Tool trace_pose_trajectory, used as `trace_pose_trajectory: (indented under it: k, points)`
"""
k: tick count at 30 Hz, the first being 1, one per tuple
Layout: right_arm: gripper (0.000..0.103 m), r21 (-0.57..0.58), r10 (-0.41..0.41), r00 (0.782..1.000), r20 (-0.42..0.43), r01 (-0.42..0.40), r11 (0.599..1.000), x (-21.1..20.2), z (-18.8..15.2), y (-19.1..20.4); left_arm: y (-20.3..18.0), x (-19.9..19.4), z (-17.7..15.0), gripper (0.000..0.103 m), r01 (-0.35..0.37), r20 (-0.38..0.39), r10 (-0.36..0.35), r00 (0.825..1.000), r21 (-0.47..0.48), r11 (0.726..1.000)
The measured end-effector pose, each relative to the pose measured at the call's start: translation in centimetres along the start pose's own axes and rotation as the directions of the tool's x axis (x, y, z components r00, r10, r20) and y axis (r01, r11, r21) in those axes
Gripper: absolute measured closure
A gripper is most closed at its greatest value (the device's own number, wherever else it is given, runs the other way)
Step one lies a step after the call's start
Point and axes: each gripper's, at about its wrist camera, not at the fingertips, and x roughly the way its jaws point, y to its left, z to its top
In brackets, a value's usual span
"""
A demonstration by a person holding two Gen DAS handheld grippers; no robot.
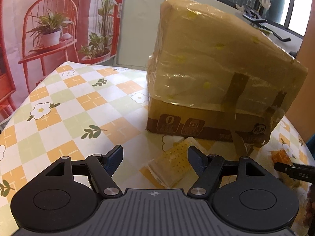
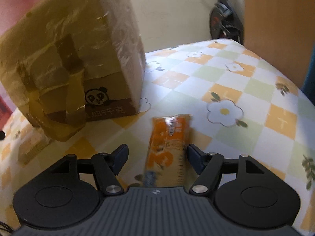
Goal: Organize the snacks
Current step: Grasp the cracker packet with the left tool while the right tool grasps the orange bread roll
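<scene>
In the left wrist view my left gripper (image 1: 155, 156) is open, its jaws on either side of a clear-wrapped yellow cracker packet (image 1: 173, 165) lying on the tablecloth in front of a taped cardboard box (image 1: 216, 78). In the right wrist view my right gripper (image 2: 157, 155) is open around an orange snack packet (image 2: 169, 143) lying lengthwise between the jaws, close to the right finger; I cannot tell whether it touches. The same box (image 2: 74, 59) stands to the upper left. The cracker packet (image 2: 33, 147) lies at the far left. The right gripper's tip (image 1: 293, 172) shows at the left view's right edge.
The round table has a checked flower tablecloth (image 1: 78, 102). The orange packet (image 1: 280, 155) sits near its right edge in the left wrist view. A wooden panel (image 2: 275, 29) and an exercise bike (image 2: 224, 19) stand beyond the table's far side.
</scene>
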Motion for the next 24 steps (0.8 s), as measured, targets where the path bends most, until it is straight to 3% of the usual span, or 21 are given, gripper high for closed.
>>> trace_pose_trajectory:
  k: [4,8,15,24]
  points:
    - [0.042,-0.106,-0.042,0.998,0.047,0.046,0.993,0.7,-1.1,1.2,-0.3,0.8,-0.3,0.028,0.014,-0.022,-0.013,1.000,0.021,1.000]
    - [0.056,-0.118,-0.050,0.993,0.108,0.063,0.991,0.4,-2.2,0.9,-0.9,1.8,-0.5,0.028,0.036,-0.039,-0.034,0.999,0.052,0.998]
    - [0.057,-0.113,-0.041,0.991,0.131,0.056,0.992,0.3,-2.4,0.8,-2.1,3.9,0.0,0.028,0.106,-0.050,-0.100,0.994,0.155,0.982]
    - [0.058,-0.111,-0.024,0.990,0.138,0.039,0.993,0.3,-2.5,0.7,-2.1,7.3,0.2,0.028,0.216,-0.134,-0.189,0.973,0.233,0.948]
